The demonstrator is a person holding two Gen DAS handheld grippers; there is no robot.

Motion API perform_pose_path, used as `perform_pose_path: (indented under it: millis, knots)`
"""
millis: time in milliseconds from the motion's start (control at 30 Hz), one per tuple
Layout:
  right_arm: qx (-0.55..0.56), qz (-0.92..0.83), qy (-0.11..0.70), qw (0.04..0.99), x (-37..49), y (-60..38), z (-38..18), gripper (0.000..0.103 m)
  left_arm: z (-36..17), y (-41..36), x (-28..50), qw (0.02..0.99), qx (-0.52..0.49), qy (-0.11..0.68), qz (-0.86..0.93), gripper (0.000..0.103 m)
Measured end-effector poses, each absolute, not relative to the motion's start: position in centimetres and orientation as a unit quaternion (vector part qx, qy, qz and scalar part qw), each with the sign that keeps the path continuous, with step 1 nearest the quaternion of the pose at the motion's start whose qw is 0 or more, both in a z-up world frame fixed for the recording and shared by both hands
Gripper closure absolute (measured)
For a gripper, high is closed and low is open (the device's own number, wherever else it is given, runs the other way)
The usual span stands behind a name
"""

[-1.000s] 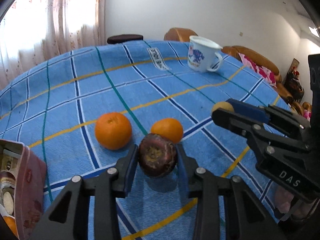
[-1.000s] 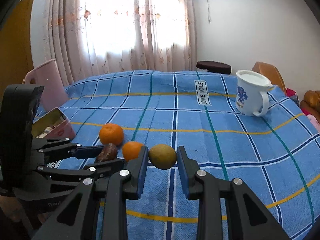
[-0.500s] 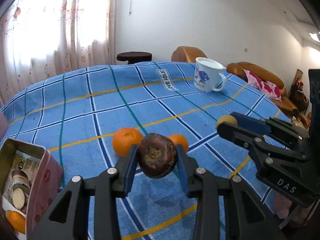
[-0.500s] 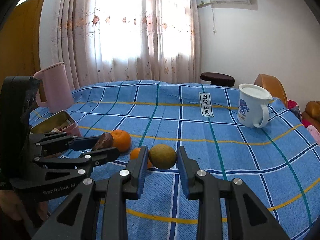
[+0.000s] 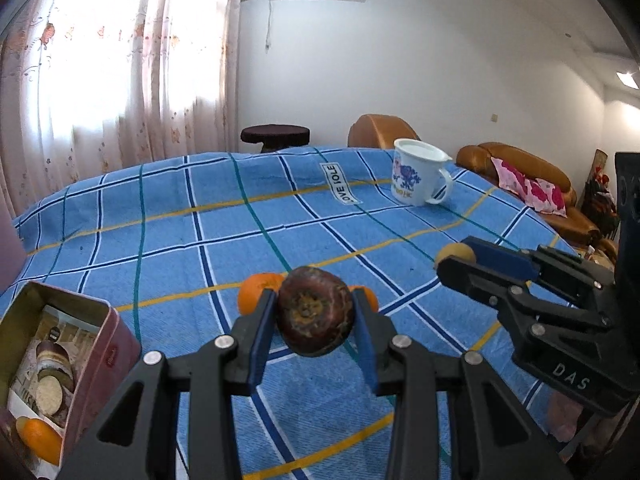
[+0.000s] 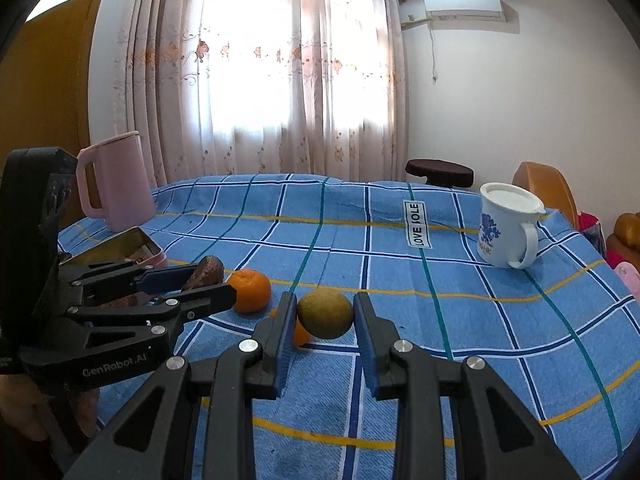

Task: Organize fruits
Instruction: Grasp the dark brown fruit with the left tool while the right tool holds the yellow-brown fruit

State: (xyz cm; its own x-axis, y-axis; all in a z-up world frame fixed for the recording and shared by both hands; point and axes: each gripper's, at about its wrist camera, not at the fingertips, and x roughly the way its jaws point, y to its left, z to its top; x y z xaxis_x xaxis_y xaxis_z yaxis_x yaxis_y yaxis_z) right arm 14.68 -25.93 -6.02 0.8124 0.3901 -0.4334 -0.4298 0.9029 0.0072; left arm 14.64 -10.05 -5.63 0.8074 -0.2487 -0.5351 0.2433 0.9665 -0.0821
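My left gripper is shut on a dark purple-brown fruit and holds it above the blue checked tablecloth. My right gripper is shut on a yellow-green round fruit, also lifted. Two oranges stay on the cloth: a larger one and a smaller one partly hidden behind my right fingers. In the left wrist view they peek out behind the held fruit, the larger one on the left. The right gripper shows at the right of the left wrist view, and the left gripper shows in the right wrist view.
An open pink tin with snacks and an orange inside stands at the near left. A pink jug stands behind it. A white mug stands at the far right. A stool and sofas lie beyond the table.
Both grippers have risen with their fruits, off the cloth. The two oranges have stayed on the table and now appear lower and farther.
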Motion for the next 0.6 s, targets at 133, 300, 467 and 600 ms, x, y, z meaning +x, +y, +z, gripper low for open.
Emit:
perform_pose_path:
  millis: [133, 300, 467, 600]
  knots:
    - [-0.045, 0.217, 0.209, 0.952, 14.3, -26.0, -5.9, 0.072, -5.5, -10.0, 14.3, 0.954, -0.005, 0.272, -0.126, 0.064]
    - [-0.046, 0.221, 0.197, 0.954, 13.9, -26.0, -5.8, 0.072, -5.3, -10.1, 13.9, 0.957, -0.004, 0.261, -0.123, 0.064]
    - [-0.046, 0.222, 0.189, 0.955, 13.6, -26.0, -5.7, 0.072, -5.2, -10.0, 13.7, 0.959, -0.005, 0.255, -0.121, 0.064]
    - [-0.044, 0.223, 0.182, 0.957, 13.5, -26.2, -5.6, 0.072, -5.1, -10.0, 13.4, 0.961, -0.004, 0.248, -0.120, 0.064]
